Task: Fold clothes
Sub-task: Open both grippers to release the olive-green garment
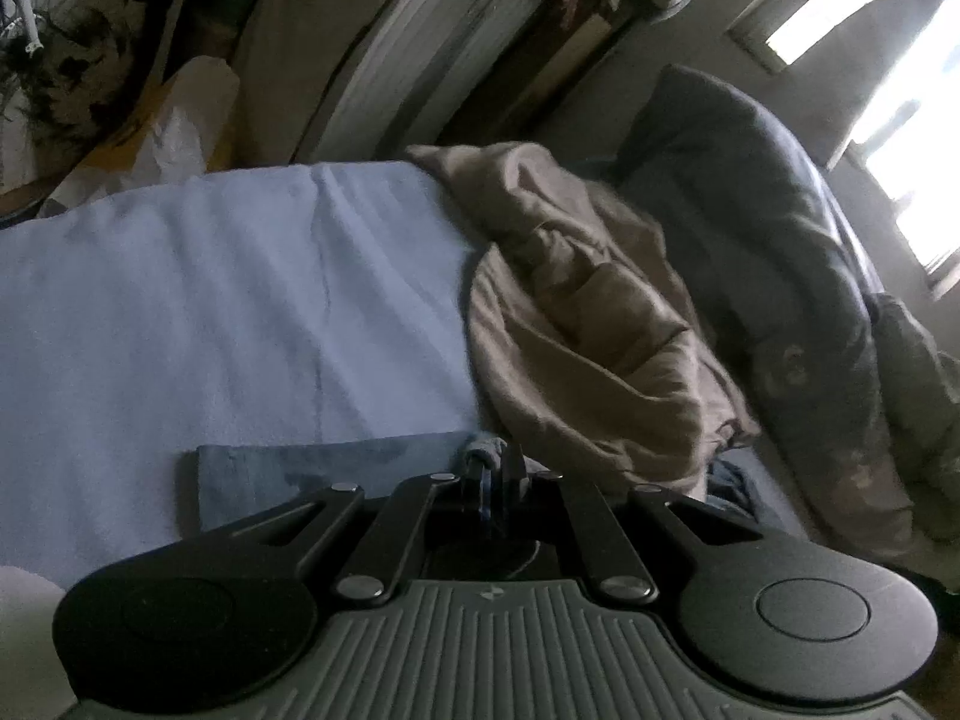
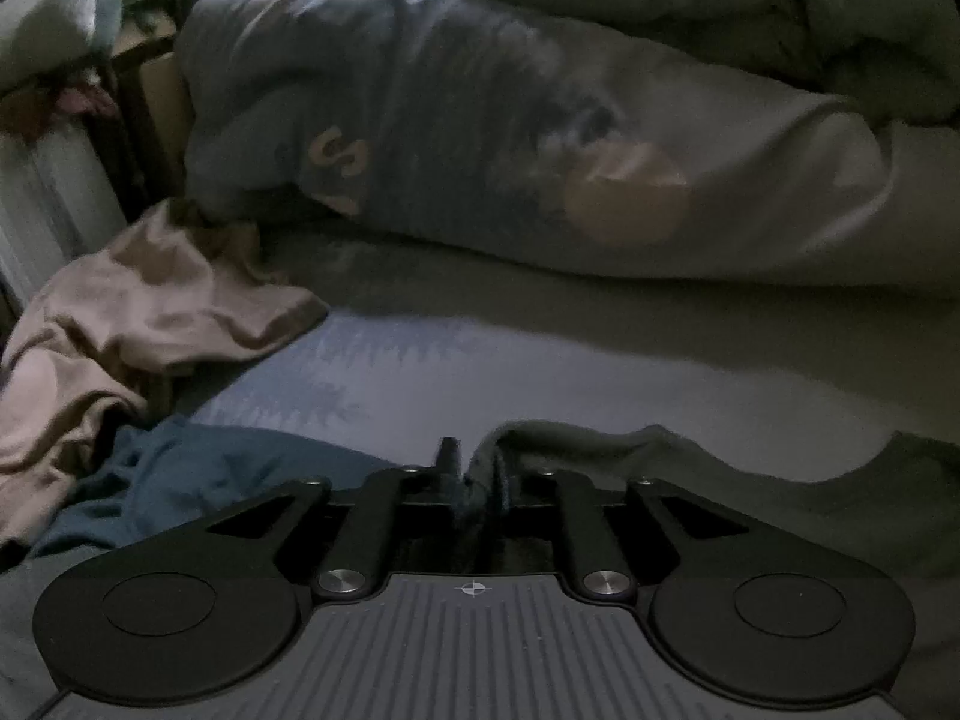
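Fabric is pinched in both tools: the left gripper (image 1: 493, 468) is clenched on an edge of a blue-grey garment (image 1: 336, 468) lying flat on the pale blue sheet (image 1: 210, 312), near the camera. The right gripper (image 2: 474, 468) grasps a fold of the same dark cloth (image 2: 690, 468). A crumpled tan garment (image 1: 588, 324) lies just right of the sheet, with a dark duvet (image 2: 480, 120) farther back.

Matt black plastic left gripper (image 1: 493, 468) with shiny metal rivets pinches soft teal cloth (image 1: 336, 468). Near it lies a smooth pale blue sheet (image 1: 228, 312), a crumpled matt tan garment (image 1: 588, 324) to its right. Far off, a printed grey duvet (image 2: 480, 138) looks soft.
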A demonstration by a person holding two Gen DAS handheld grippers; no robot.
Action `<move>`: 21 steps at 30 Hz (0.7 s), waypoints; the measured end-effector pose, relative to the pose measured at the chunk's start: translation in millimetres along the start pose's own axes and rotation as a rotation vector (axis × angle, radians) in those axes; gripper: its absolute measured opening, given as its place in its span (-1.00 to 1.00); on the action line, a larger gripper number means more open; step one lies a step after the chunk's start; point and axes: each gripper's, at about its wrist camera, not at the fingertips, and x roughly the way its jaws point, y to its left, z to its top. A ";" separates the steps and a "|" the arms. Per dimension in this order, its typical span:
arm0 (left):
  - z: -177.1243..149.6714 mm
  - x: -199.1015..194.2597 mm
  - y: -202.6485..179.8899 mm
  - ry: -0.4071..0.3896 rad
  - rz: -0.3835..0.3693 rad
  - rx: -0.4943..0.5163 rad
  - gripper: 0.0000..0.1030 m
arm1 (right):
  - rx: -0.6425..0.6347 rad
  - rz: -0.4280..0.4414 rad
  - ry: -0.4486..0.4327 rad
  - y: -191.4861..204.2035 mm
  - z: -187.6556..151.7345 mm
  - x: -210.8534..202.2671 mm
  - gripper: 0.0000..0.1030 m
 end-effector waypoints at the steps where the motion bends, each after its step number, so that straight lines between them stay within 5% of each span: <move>1: -0.5 1.3 -0.8 0.002 0.005 0.002 -0.84 | 0.015 0.023 -0.009 -1.3 0.2 -5.0 0.03; 2: -1.3 -0.1 -1.8 -0.006 -0.001 0.006 -0.68 | 0.029 0.046 -0.019 -2.5 0.5 -10.1 0.26; 4: -3.0 -5.2 -3.0 -0.018 -0.015 -0.001 -0.51 | 0.059 0.100 -0.046 -8.5 -1.8 -38.3 0.37; 8: -6.8 -35.0 -3.9 -0.076 -0.017 -0.010 0.63 | 0.119 0.214 -0.109 -23.4 -8.7 -110.7 0.51; 14: -15.4 -126.3 -19.3 -0.211 -0.100 0.064 0.84 | 0.181 0.383 -0.180 -67.1 -42.9 -244.8 0.72; 16: -26.5 -163.7 -27.8 -0.248 -0.160 0.076 1.00 | 0.175 0.403 -0.213 -81.7 -69.0 -301.5 0.74; 21: -61.8 -236.4 -55.9 -0.263 -0.278 0.121 1.00 | 0.163 0.434 -0.282 -111.4 -136.8 -425.8 0.78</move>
